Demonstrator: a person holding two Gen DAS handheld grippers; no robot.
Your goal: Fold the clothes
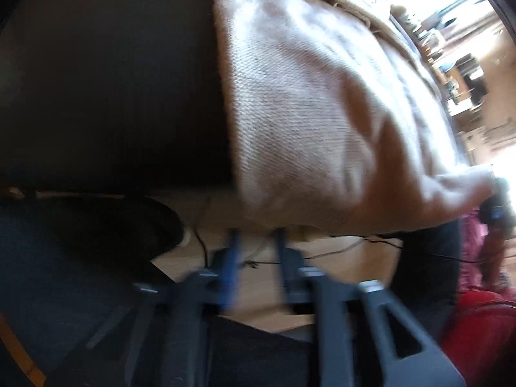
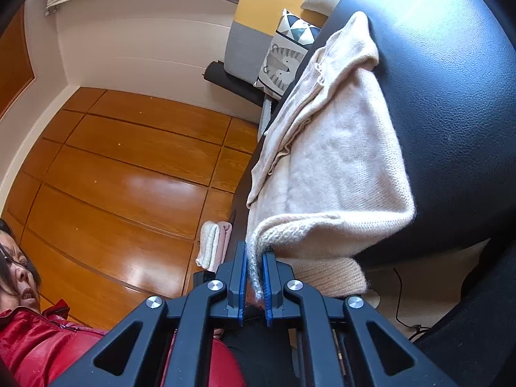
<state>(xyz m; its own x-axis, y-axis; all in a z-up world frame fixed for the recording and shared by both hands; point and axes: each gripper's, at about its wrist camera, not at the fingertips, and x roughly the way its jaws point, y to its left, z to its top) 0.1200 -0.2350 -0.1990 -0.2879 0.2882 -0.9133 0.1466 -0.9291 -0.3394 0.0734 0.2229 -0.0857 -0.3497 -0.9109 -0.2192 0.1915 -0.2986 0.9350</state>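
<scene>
Jaws of our right gripper pinch the beige sweater hem; left gripper blurred, jaws spread just under its edge. Sweater drapes the black tabletop ahead; mid-fold, we judge. Next needs both corners held.

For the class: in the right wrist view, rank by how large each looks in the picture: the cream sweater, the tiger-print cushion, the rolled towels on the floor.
1. cream sweater, though nearness to the camera enlarges it
2. tiger-print cushion
3. rolled towels

The right gripper pinches the sweater's hem.
</scene>
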